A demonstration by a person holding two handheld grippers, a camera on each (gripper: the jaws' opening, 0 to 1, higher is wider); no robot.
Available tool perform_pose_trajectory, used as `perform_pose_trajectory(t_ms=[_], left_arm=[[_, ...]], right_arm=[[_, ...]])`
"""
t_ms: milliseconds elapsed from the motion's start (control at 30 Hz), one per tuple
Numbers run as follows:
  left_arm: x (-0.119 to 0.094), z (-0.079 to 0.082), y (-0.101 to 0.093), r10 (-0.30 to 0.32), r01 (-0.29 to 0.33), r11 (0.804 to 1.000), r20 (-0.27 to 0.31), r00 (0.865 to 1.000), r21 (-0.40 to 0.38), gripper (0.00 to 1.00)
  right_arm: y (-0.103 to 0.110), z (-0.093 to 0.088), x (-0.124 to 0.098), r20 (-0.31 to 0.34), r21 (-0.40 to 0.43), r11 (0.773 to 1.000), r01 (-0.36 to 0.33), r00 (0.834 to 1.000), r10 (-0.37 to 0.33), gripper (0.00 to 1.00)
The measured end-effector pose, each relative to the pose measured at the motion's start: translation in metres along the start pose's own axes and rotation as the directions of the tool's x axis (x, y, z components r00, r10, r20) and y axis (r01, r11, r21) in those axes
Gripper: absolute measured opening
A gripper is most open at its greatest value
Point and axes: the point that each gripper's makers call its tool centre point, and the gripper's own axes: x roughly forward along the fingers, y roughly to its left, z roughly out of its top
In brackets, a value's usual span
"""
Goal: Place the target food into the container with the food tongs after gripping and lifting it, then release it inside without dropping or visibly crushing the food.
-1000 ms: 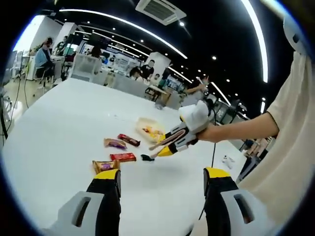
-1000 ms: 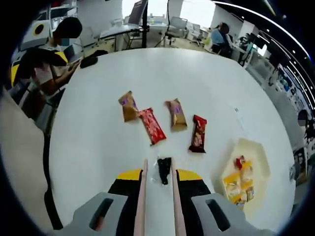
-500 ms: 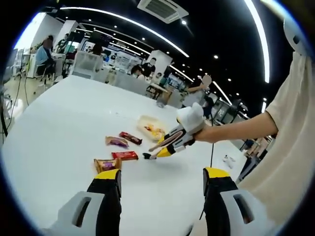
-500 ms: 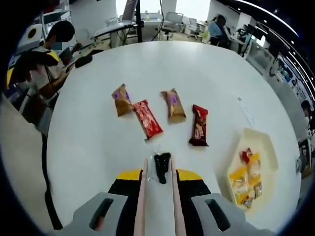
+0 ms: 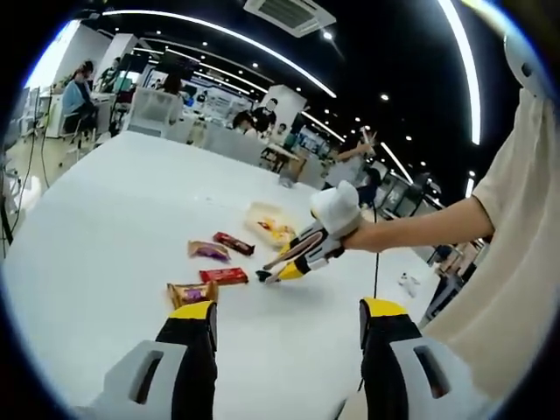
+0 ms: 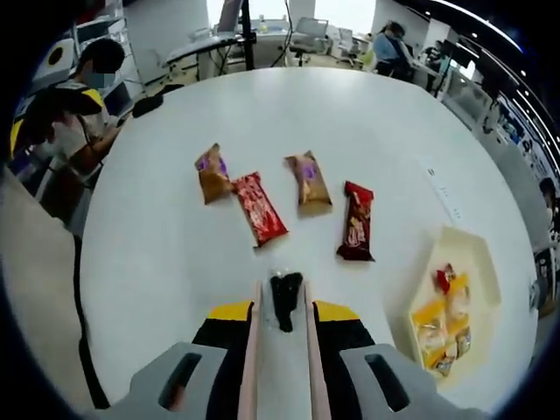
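Observation:
Four wrapped snacks lie in a row on the white table [image 6: 175, 262]: a brown packet [image 6: 210, 172], a red packet [image 6: 258, 219], a second brown packet [image 6: 308, 181] and a dark red bar [image 6: 356, 232]. My right gripper [image 6: 282, 313] is shut on the food tongs [image 6: 284, 297], whose black tips sit together just short of the red packet with nothing in them. The cream container [image 6: 477, 262] at the right holds several snacks. In the left gripper view, my left gripper [image 5: 287, 324] stands open over the table. There the right gripper [image 5: 306, 254] reaches in, with the tongs' tips [image 5: 262, 276] beside the red packet [image 5: 223, 276].
The container [image 5: 254, 212] lies beyond the snacks in the left gripper view. A person sits at the table's far left edge [image 6: 70, 114]. A sleeve and forearm [image 5: 437, 227] cross the right side. Desks and people fill the room behind.
The right gripper has crept slightly toward the red packet with the tongs. The left gripper has stayed still and open.

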Motion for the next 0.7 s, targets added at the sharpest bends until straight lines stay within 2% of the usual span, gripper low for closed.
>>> perform_pose_trajectory(t_ms=[167, 700], left_arm=[[0.0029, 0.004, 0.0007, -0.004, 0.004, 1.0, 0.006, 1.0, 0.0, 0.65], [0.006, 0.002, 0.0032, -0.003, 0.003, 1.0, -0.001, 1.0, -0.017, 0.64]], right_arm=[[0.0011, -0.0029, 0.0033, -0.017, -0.015, 1.0, -0.006, 1.0, 0.006, 0.24], [0.0016, -0.0034, 0.0064, -0.018, 0.014, 1.0, -0.016, 1.0, 0.017, 0.21]])
